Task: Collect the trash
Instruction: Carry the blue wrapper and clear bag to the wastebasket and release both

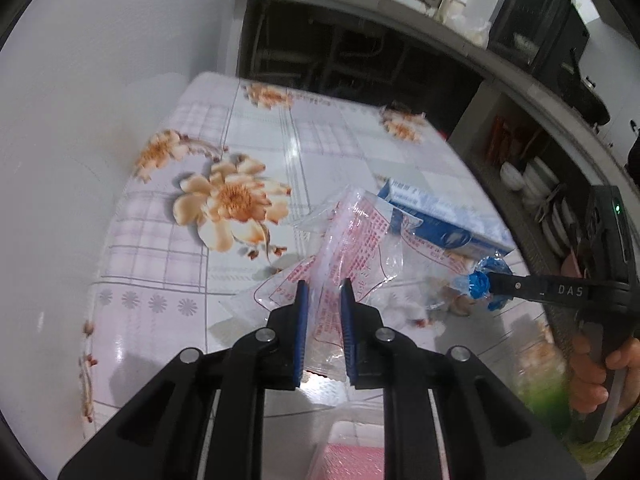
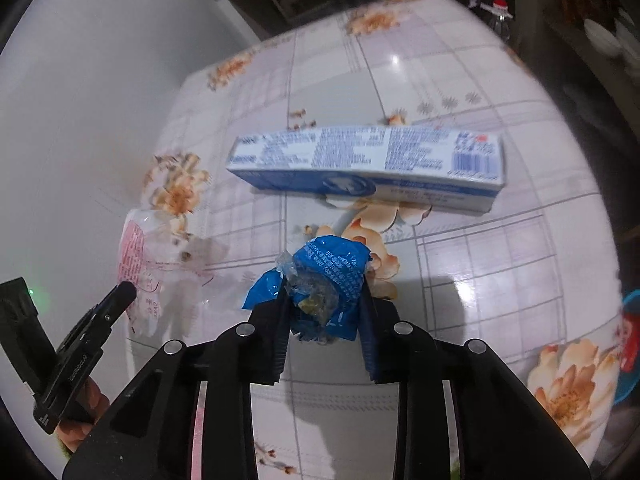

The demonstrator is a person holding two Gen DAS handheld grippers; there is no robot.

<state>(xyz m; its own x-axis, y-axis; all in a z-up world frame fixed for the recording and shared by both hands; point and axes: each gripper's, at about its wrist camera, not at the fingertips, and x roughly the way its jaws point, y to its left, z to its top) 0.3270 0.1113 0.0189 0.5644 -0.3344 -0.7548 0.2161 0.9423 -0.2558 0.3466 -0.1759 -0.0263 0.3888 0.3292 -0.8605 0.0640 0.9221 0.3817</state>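
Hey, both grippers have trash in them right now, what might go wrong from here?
1. The clear bag is thin and slippery; the left gripper pinches only part of it, so it may slide out.
2. The blue wrapper bulges out past the right gripper, with crumbs showing inside; tilting it may spill them on the tablecloth.
3. The bag's loose end overlaps the box in the left view; pulling it away might drag the box along.

A table [image 1: 256,128] under a glossy floral checked cloth stands against a plain white wall [image 1: 100,60]; a grey counter [image 1: 400,4] with dark open shelves [image 1: 532,176] of stacked bowls runs behind.
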